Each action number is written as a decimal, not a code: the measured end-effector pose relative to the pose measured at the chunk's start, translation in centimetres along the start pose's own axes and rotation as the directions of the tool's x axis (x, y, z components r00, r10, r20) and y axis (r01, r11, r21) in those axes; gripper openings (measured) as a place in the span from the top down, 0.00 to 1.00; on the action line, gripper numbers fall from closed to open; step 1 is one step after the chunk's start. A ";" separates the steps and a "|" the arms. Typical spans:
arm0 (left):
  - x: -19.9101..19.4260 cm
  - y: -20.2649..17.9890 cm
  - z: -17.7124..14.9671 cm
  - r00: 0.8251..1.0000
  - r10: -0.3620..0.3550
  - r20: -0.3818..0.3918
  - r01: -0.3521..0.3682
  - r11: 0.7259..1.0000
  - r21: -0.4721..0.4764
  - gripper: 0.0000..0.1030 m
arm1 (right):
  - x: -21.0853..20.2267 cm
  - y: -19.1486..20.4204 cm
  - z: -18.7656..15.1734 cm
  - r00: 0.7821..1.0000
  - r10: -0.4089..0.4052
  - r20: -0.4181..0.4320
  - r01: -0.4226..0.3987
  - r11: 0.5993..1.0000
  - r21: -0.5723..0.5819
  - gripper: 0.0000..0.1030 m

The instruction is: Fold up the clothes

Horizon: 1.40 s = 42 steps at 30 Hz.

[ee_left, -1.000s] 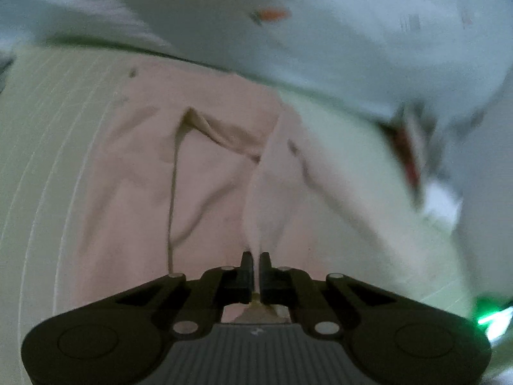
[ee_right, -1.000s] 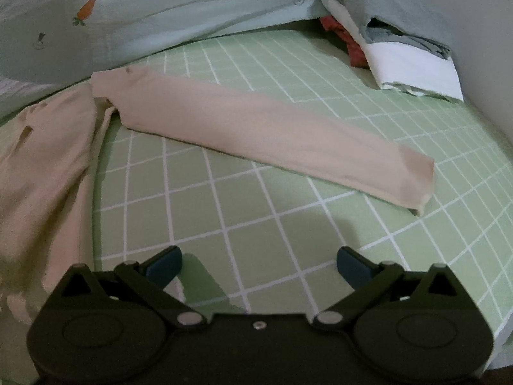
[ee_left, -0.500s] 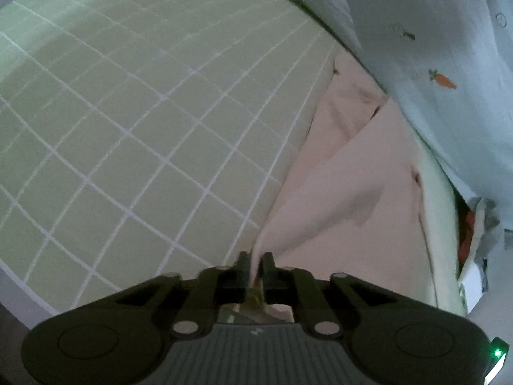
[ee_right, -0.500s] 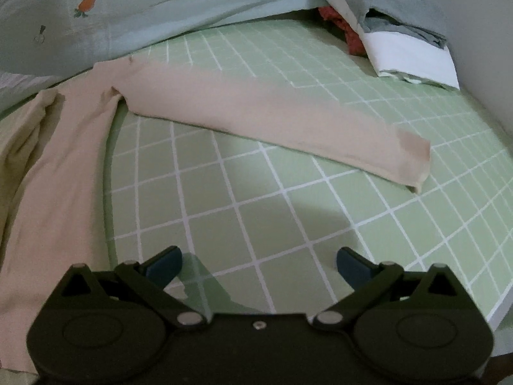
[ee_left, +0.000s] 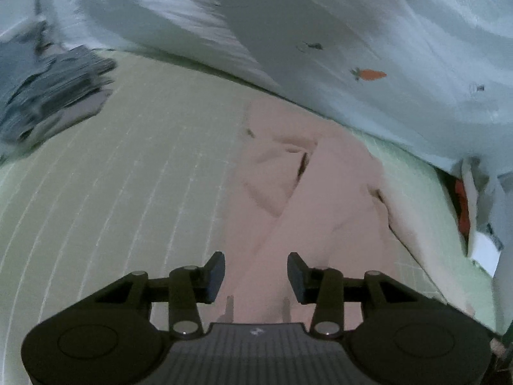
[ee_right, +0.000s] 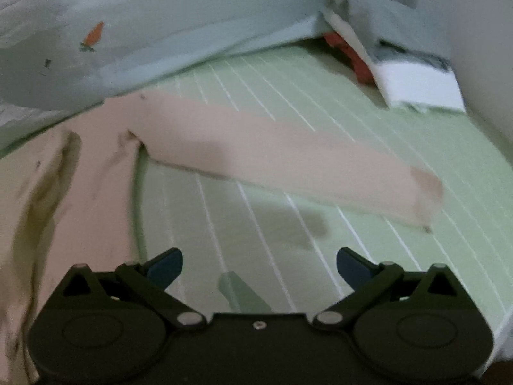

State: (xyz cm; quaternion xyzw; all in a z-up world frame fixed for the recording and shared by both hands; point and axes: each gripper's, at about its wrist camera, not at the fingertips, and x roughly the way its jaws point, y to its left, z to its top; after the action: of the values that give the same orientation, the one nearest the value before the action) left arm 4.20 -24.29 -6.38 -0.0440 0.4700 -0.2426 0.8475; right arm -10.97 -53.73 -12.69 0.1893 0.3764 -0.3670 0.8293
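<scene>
I am opening the left hand-held gripper over the pink shirt on the bed; nothing is pinched. The right hand-held gripper is hanging wide and empty near the sleeve; I should grab its far-right cuff squarely.

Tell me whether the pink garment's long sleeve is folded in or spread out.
Spread out: the pink garment's long sleeve lies straight across the green checked sheet.
</scene>
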 end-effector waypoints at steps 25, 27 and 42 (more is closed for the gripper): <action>14.8 -3.6 8.9 0.967 -0.176 -0.184 0.193 0.978 0.078 0.98 | 8.6 3.2 5.3 0.998 -0.007 -0.070 0.003 0.998 -0.061 0.00; 13.5 -3.1 9.2 0.973 -0.187 -0.136 0.197 0.978 0.066 0.98 | 8.5 3.3 5.3 0.998 -0.006 -0.070 0.001 0.998 -0.067 0.00; 12.1 5.1 8.3 0.998 -0.057 0.004 0.056 0.968 -0.245 0.91 | 6.0 8.6 8.8 0.990 0.132 0.046 -0.127 0.987 -0.099 0.01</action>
State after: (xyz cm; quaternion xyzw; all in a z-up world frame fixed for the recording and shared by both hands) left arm 18.18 -26.57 -12.70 -0.1613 0.4960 -0.2068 0.8277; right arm 2.43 -56.07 -11.33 0.1635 0.3586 -0.2986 0.8692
